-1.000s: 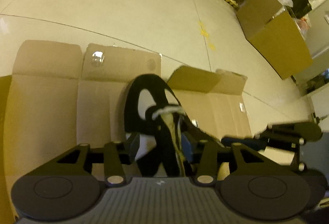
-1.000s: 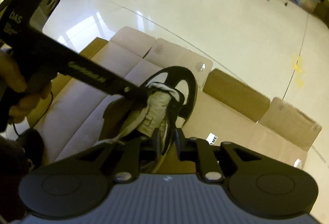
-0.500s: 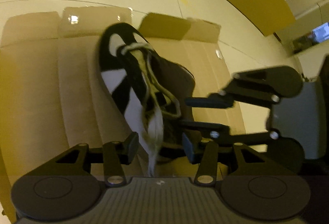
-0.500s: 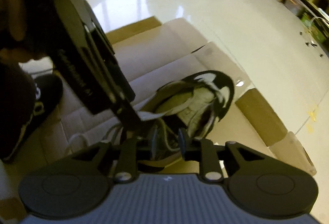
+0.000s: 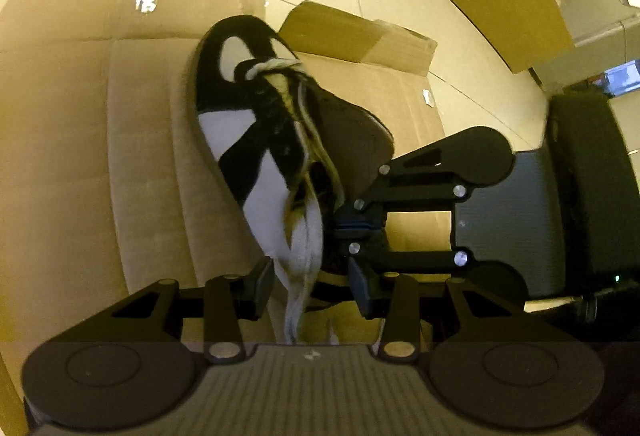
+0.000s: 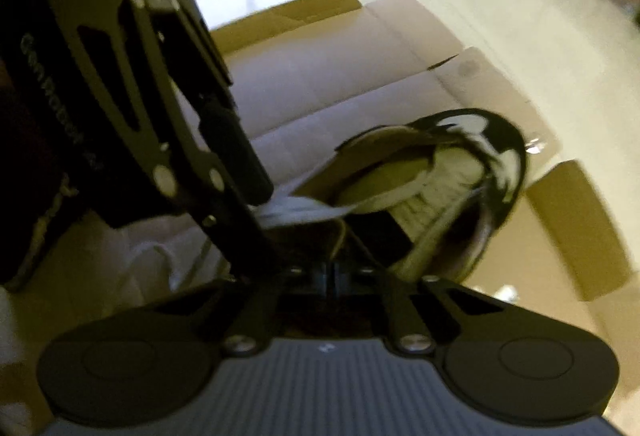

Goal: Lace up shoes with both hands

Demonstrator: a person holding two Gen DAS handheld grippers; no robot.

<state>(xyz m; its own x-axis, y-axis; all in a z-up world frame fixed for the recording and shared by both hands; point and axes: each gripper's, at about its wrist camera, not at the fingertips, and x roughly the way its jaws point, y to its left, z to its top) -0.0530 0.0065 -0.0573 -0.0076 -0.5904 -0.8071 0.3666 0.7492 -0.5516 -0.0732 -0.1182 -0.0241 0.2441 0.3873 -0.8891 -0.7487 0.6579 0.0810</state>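
Black-and-white shoe (image 5: 256,140) lying on flattened cardboard (image 5: 140,156), left gripper (image 5: 310,286) fingers spread around the pale laces (image 5: 306,260), right gripper (image 6: 334,274) fingers pinched together, what they hold lost in blur, heel hidden.

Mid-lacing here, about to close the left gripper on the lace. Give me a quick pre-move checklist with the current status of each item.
1. Left gripper open: ok, jaws stand apart.
2. White lace inside the left gap: ok, it hangs between the fingers, unclamped.
3. Right gripper shut: ok.
4. Right gripper actually pinching a lace: cannot tell, the view is dark and blurred.
5. Shoe lying flat on the cardboard: cannot tell.
6. Clearance between grippers: probably not ok, the right tips sit close beside the left gripper.
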